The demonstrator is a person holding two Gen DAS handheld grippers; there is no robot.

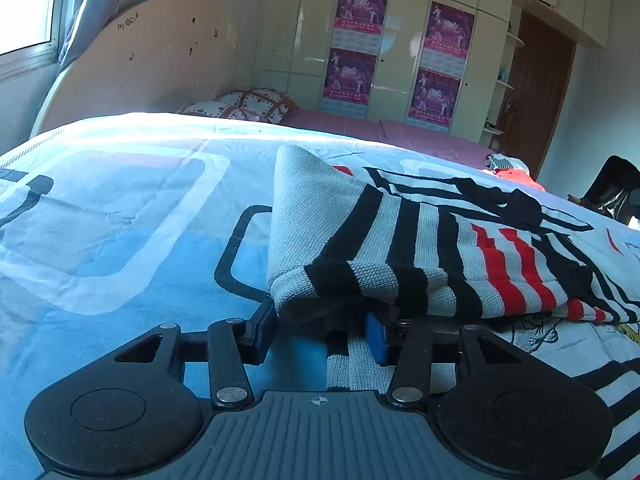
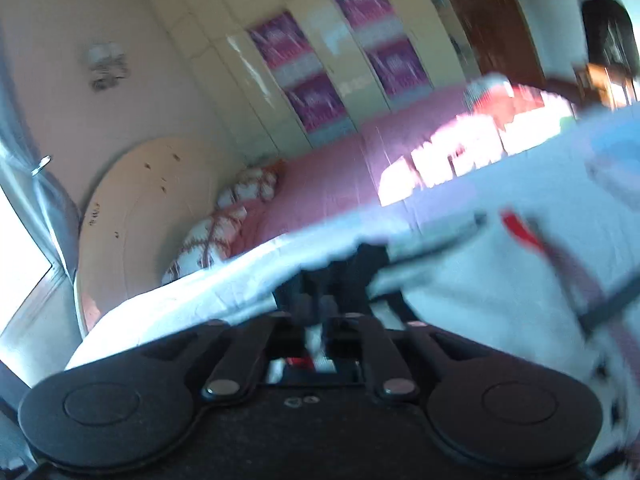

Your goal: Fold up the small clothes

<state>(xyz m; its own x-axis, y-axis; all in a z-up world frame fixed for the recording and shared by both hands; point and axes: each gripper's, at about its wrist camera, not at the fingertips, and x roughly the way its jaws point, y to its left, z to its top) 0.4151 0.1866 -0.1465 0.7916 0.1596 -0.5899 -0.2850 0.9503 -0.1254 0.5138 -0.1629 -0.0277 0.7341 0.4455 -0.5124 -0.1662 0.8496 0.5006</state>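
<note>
Sweater (image 1: 400,240): striped knit in black, white and red, laid folded on the blue sheet (image 1: 120,220), its near fold at the fingertips.
Left gripper (image 1: 320,328): jaws part open; fold edge draped between them, apparently not pressed by the pads.
Right gripper (image 2: 332,292): view blurred; jaws seem part open, cloth seen between them, grip cannot be told.
Background: wardrobe (image 1: 400,40), pillows (image 1: 248,104).

the left wrist view sits low over the bed (image 1: 120,216), very near the striped garment (image 1: 400,248), facing across the bed toward the wardrobe (image 1: 400,40) and headboard (image 1: 152,64). the right wrist view, blurred and tilted, faces the same wardrobe (image 2: 248,80), headboard (image 2: 152,208) and pillows (image 2: 224,220) from low by the bed's edge.
</note>
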